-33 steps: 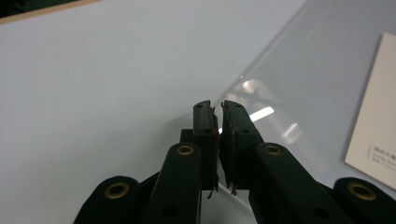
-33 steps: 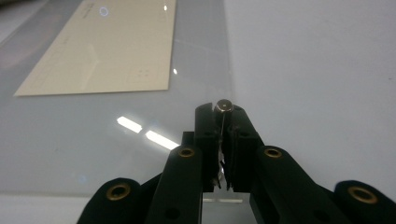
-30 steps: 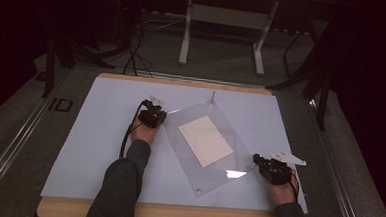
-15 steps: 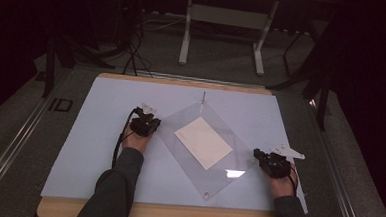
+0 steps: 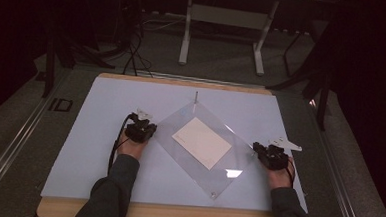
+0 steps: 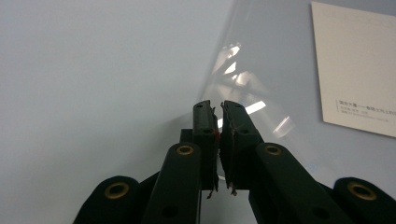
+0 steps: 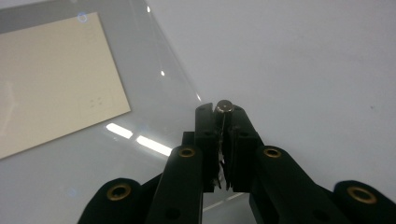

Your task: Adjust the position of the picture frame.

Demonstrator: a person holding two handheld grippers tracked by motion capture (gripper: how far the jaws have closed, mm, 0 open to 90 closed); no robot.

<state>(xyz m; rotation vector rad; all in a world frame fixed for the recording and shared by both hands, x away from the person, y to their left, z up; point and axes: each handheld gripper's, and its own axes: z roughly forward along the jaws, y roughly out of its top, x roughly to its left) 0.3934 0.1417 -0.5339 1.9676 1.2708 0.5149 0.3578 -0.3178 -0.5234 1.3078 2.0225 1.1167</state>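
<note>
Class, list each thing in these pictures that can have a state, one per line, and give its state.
Clear sheet: lies as a diamond on the mat, gripped at two opposite corners.
Card: flat under the clear sheet, printed side up.
Left gripper: shut on the clear sheet's corner.
Right gripper: shut on the opposite corner, at a metal stud.
Mat: spread flat on the table.
</note>
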